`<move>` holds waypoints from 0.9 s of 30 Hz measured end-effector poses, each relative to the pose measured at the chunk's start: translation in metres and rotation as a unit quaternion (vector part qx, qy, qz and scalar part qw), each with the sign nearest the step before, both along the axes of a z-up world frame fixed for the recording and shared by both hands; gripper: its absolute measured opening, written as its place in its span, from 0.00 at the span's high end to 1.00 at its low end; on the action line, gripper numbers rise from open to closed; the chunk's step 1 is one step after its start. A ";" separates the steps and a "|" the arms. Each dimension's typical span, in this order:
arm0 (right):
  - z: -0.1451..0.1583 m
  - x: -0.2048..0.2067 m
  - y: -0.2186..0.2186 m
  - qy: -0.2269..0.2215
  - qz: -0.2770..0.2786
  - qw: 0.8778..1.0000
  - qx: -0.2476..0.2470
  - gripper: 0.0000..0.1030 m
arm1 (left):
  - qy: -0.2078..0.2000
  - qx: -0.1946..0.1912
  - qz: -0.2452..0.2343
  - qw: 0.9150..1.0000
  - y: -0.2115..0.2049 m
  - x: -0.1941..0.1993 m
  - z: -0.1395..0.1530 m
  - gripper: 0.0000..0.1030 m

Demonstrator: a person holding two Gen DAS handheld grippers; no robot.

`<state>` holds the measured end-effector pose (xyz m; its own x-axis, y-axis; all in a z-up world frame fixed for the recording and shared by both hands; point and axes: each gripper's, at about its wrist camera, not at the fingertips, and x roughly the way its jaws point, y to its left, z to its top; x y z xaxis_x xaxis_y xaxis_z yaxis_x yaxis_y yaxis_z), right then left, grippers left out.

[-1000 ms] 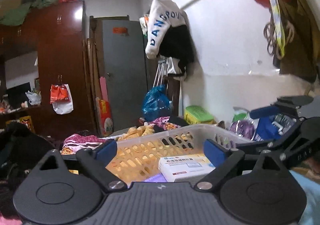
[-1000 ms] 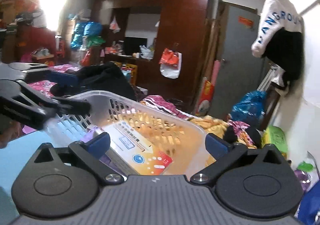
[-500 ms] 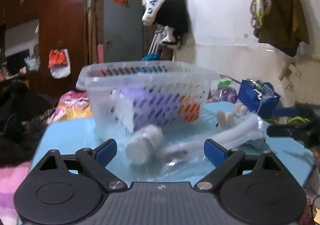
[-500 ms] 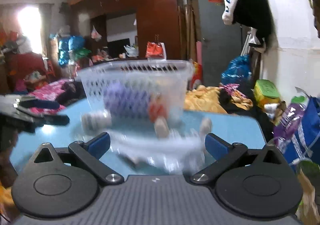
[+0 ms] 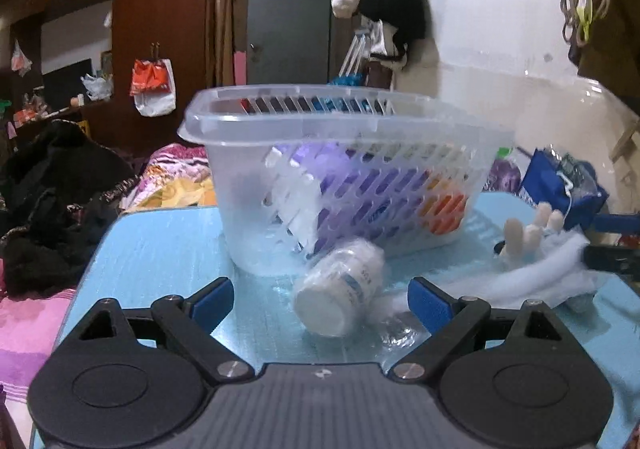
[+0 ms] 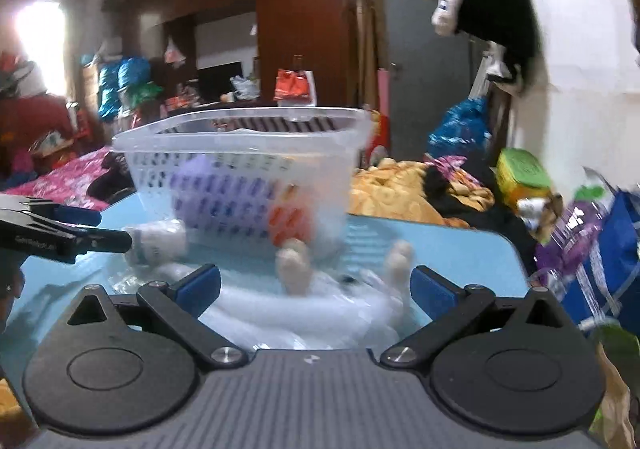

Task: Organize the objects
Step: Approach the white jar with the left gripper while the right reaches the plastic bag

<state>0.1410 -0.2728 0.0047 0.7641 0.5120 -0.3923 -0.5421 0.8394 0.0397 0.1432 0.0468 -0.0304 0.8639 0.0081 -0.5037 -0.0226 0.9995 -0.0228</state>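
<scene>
A clear slotted plastic basket (image 5: 320,137) stands on the light blue table (image 5: 160,249), with purple and orange boxes inside; it also shows in the right wrist view (image 6: 240,137). A white pill bottle (image 5: 340,293) lies on its side in front of the basket. My left gripper (image 5: 320,299) is open, its blue pads either side of the bottle without touching. A clear plastic bag of white tubing with cream tips (image 6: 304,305) lies beside it. My right gripper (image 6: 316,287) is open just over that bag. The bottle shows in the right wrist view (image 6: 160,239).
The table's left edge (image 5: 92,261) borders a bed with dark clothes (image 5: 52,201) and a pink blanket. A blue bag (image 5: 560,185) and purple packet (image 6: 572,233) sit past the right edge. A wardrobe and grey door stand behind.
Both grippers have dropped from above the basket to table level in front of it. The bottle and the bag of tubing came into view and now sit between the open jaws.
</scene>
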 end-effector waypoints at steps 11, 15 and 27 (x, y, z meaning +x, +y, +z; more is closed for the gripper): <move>-0.022 -0.001 0.008 0.022 0.015 0.996 -0.080 0.16 | 0.027 0.009 0.006 1.000 0.004 0.019 -0.013 0.07; -0.028 0.018 0.022 0.035 0.010 0.995 -0.093 0.28 | 0.028 0.018 0.004 0.999 0.001 0.020 -0.014 0.07; -0.023 0.002 -0.002 0.026 0.003 0.998 -0.056 0.44 | 0.041 0.032 0.004 0.999 -0.006 0.027 -0.016 0.18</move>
<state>0.1431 -0.2747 -0.0182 0.7380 0.4670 -0.4871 -0.5468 0.8369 -0.0262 0.1698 0.0404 -0.0468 0.8199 0.0497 -0.5704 -0.0302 0.9986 0.0437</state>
